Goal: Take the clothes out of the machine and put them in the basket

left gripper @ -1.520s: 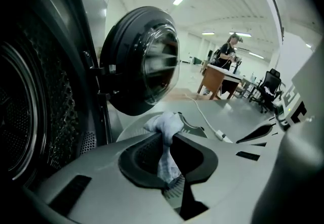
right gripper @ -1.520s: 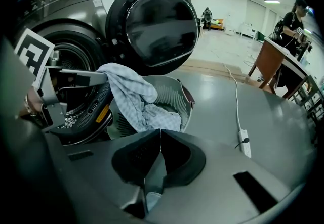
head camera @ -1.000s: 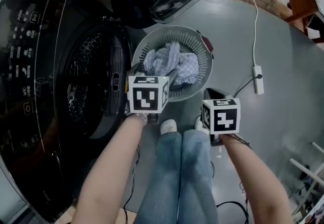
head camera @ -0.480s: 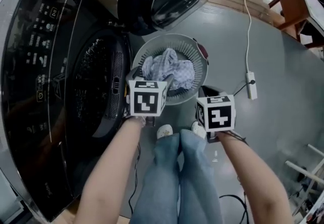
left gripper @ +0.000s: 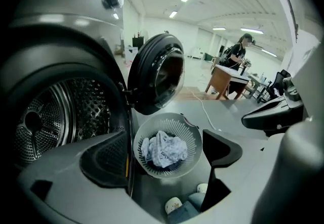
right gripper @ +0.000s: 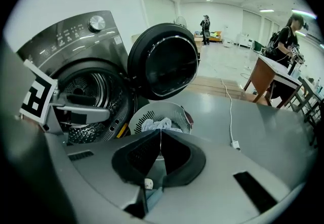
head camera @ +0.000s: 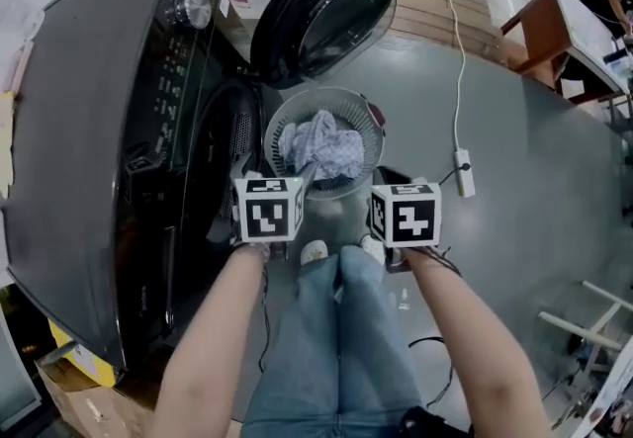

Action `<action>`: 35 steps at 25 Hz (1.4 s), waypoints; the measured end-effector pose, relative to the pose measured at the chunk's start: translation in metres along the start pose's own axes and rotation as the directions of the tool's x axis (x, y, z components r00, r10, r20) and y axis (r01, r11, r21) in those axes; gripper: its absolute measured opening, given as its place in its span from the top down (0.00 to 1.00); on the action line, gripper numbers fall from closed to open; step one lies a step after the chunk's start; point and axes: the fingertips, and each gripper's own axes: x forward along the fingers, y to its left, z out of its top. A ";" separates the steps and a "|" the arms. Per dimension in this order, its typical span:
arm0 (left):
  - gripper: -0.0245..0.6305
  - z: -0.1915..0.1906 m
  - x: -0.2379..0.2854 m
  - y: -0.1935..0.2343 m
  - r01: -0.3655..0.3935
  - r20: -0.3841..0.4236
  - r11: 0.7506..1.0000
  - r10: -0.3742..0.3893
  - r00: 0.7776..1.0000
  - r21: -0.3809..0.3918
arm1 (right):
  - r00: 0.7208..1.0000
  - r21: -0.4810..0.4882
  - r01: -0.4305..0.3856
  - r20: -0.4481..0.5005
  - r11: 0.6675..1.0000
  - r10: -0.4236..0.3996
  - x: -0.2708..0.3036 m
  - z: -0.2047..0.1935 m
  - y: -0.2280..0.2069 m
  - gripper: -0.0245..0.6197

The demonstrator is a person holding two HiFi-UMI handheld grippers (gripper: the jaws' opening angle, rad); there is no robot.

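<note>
**Spotter:** Where are the clothes?

**Operator:** The clothes (head camera: 321, 144) are bunched in the basket (head camera: 370, 122), a pale checked heap below its rim. The machine (head camera: 109, 130) stands just beside the basket, with its door (head camera: 331, 11) swung open above the far side. What I can see of the drum (left gripper: 50, 117) shows no cloth.

**Spotter:** And your jaws?

**Operator:** My left gripper (left gripper: 167, 160) is spread wide with nothing between the pads. My right gripper (right gripper: 161, 144) is pressed together, also empty. Both hang above the near side of the basket.

**Spotter:** What if you need to regrip?

**Operator:** I judge the cloth to be light, limp and easy to crush. I'd pinch a raised fold at the top of the heap. It would drape and could catch on the slotted wall.
</note>
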 end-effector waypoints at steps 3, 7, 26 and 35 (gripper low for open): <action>0.25 0.011 -0.022 -0.006 -0.005 0.013 1.000 0.005 1.000 -0.005 | 0.999 0.028 0.027 0.018 0.999 -0.028 -0.025 0.010 -0.006 0.95; 0.25 0.027 -0.056 -0.010 -0.015 0.033 0.999 0.016 0.999 -0.037 | 0.999 0.049 0.028 0.042 0.998 -0.030 -0.063 0.020 -0.004 0.95; 0.27 0.078 -0.175 -0.022 0.006 0.119 0.999 -0.012 0.993 0.047 | 0.991 -0.005 -0.067 0.120 0.998 0.067 -0.177 0.075 0.046 0.95; 0.27 0.099 -0.217 -0.010 0.040 0.201 0.999 -0.040 0.979 0.005 | 0.971 0.126 -0.169 0.190 0.978 0.143 -0.213 0.095 0.082 0.95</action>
